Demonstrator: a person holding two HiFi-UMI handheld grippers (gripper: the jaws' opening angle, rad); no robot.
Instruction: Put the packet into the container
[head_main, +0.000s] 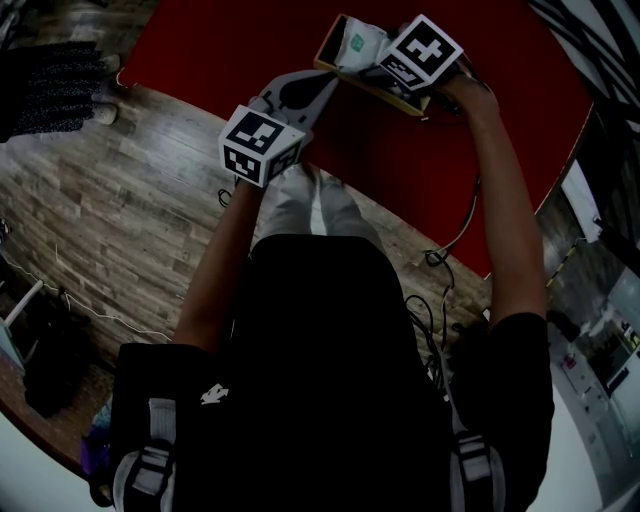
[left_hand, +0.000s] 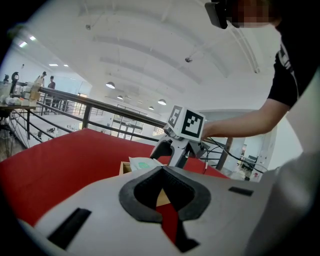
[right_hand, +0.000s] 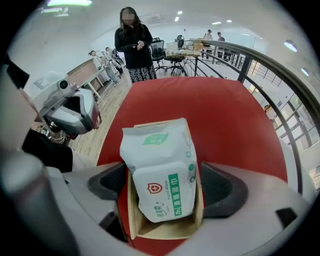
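The packet (right_hand: 160, 170) already stands in the container (right_hand: 165, 227), top poking over the rim. My right gripper (right_hand: 165, 185) straddles it, jaws spread, not pinching. My left gripper (left_hand: 164, 197) hangs alongside — jaws nearly together, empty. Only backing away remains, I judge.

The packet (right_hand: 160, 175) is soft white plastic film, faintly glossy. The container (right_hand: 167, 228) looks like plain tan cardboard, matt. The bench (right_hand: 200, 105) is smooth matt red. The floor (head_main: 120, 200) shows grained wood planks. The left gripper (left_hand: 164, 200) is matt grey plastic, its jaws lined dark.
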